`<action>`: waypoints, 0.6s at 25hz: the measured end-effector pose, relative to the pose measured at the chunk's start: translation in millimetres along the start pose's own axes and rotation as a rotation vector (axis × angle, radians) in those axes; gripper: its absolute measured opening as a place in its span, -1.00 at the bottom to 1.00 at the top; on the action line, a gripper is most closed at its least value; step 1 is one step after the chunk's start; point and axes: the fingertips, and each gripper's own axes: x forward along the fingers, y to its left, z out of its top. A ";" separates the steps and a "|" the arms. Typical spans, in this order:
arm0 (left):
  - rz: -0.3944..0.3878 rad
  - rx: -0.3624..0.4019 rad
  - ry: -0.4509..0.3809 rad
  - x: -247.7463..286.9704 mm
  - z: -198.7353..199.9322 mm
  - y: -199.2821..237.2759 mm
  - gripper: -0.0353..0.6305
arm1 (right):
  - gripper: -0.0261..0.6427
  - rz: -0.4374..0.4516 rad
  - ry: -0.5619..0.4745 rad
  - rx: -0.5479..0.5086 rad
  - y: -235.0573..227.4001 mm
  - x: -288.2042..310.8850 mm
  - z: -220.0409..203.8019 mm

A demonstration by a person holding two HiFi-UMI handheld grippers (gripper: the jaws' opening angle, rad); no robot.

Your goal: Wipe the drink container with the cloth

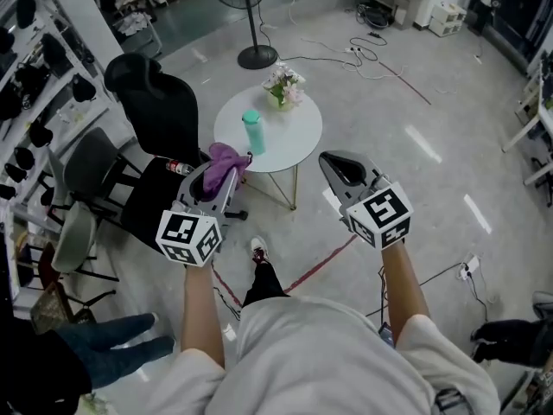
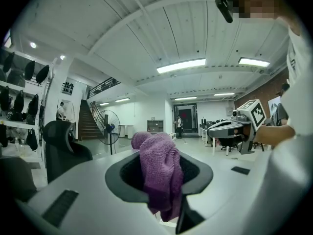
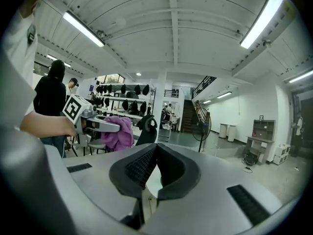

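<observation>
A teal drink container (image 1: 252,132) stands upright on a small round white table (image 1: 294,137) ahead of me in the head view. My left gripper (image 1: 218,173) is shut on a purple cloth (image 1: 224,164), which bulges out between its jaws (image 2: 159,173) and hangs down. It hovers just short of the table's near left edge. My right gripper (image 1: 339,170) is held to the right of the table with its jaws shut and nothing between them (image 3: 152,153). The cloth (image 3: 117,133) and the left gripper (image 3: 93,121) also show in the right gripper view.
A small pot of flowers (image 1: 283,86) stands at the table's far side. Black office chairs (image 1: 155,111) crowd the left, and a red bottle (image 1: 179,168) lies on one. A standing fan (image 1: 255,15) is beyond the table. Cables (image 1: 371,59) run over the floor, with red tape (image 1: 320,266) near my feet.
</observation>
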 end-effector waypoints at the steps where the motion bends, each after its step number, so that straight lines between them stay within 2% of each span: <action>1: -0.003 -0.005 -0.004 12.0 0.8 14.5 -0.47 | -0.88 -0.002 0.010 -0.002 -6.7 13.3 0.3; 9: -0.034 -0.017 -0.001 107.8 9.2 148.5 -0.47 | -0.87 -0.083 0.033 0.054 -69.6 149.2 21.2; 12: -0.054 -0.019 -0.001 139.4 8.0 184.9 -0.47 | -0.80 -0.101 0.065 0.062 -86.7 198.1 15.3; 15: -0.077 -0.020 0.011 166.5 1.8 214.9 -0.47 | -0.67 -0.079 0.108 0.060 -94.7 244.5 7.4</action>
